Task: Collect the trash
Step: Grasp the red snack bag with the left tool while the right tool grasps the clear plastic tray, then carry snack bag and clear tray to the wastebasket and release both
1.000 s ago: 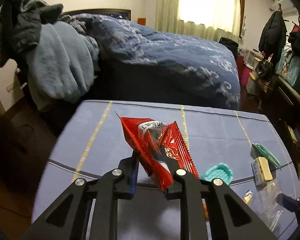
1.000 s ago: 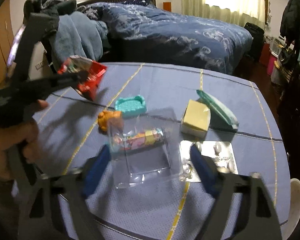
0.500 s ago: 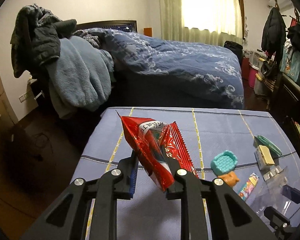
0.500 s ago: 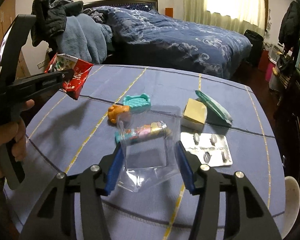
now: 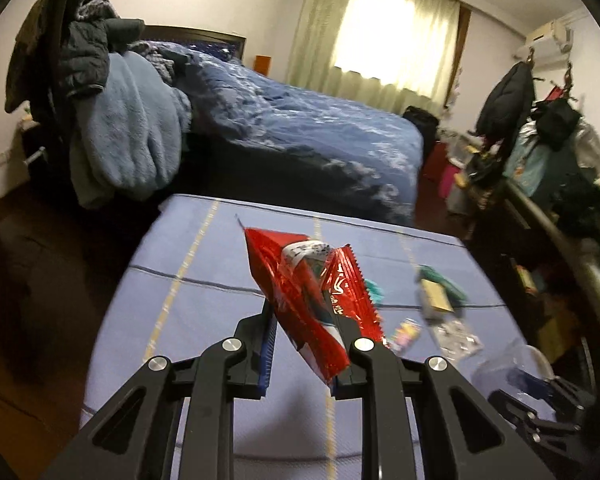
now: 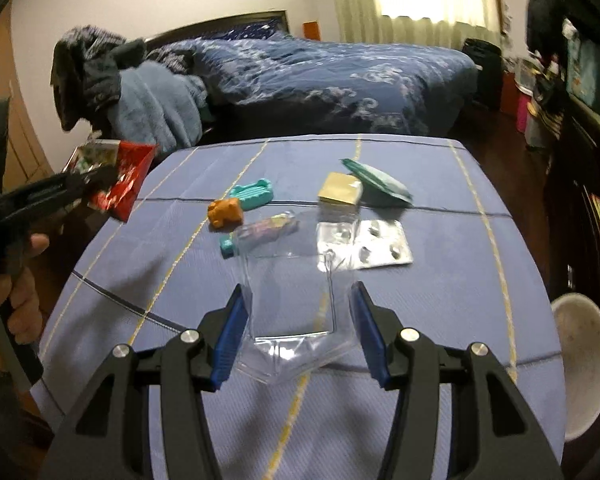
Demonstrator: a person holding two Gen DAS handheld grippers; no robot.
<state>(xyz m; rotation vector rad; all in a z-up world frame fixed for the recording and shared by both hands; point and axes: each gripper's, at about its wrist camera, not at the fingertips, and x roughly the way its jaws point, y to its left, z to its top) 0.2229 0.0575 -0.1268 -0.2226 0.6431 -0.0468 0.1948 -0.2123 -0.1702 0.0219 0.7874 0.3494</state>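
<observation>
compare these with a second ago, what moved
The right gripper closed on the clear plastic pack and lifted it off the table. The left gripper, holding the red wrapper, drew out toward the table's left edge. Everything else on the table stayed put.

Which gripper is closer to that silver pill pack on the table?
Right. The right gripper, holding a clear plastic shell, hangs just in front of the pill pack. The left gripper, clamping a red wrapper, is off past the table's left edge.

Both wrist views — angled down, close over table (bed shared).
</observation>
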